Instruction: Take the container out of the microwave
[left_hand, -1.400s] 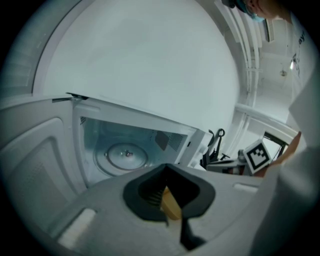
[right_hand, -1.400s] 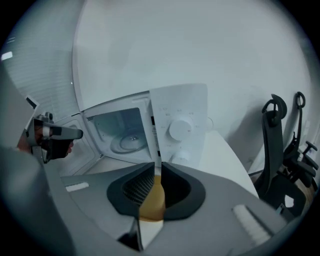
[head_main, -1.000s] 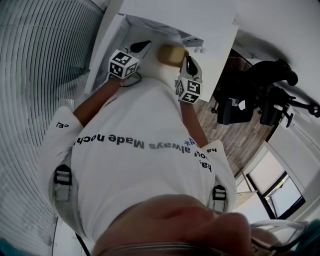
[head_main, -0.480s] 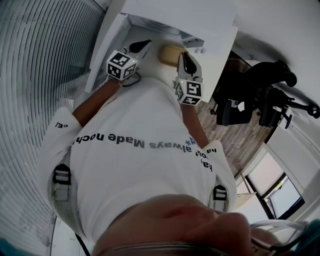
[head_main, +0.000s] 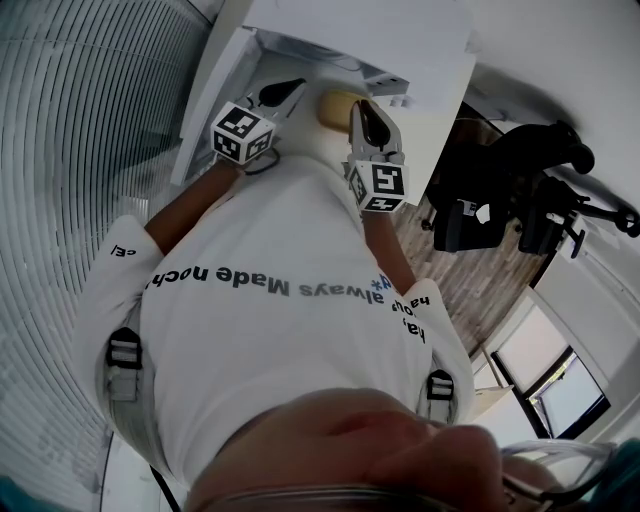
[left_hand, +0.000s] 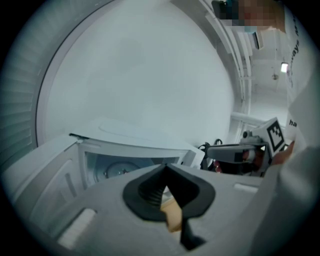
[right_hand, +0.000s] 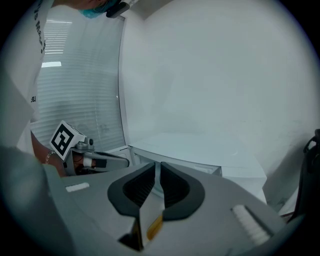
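A tan container (head_main: 335, 108) hangs in front of the open white microwave (head_main: 340, 30), held between my two grippers. My left gripper (head_main: 290, 90) is on its left side. In the left gripper view the jaws (left_hand: 165, 169) are shut with the container's tan edge (left_hand: 173, 216) between them. My right gripper (head_main: 362, 112) is on the container's right side. In the right gripper view its jaws (right_hand: 156, 167) stand nearly together, pinching the container's thin rim (right_hand: 152, 226). The microwave's cavity and turntable (left_hand: 112, 170) show beyond the left jaws.
The microwave door (head_main: 215, 85) stands open at the left. Window blinds (head_main: 70, 150) fill the left side. Black equipment on stands (head_main: 500, 190) is on the wooden floor (head_main: 470, 285) to the right. The person's white shirt hides everything below the grippers.
Both grippers have risen a little with the container held between them. The right gripper has shifted slightly left in the head view.
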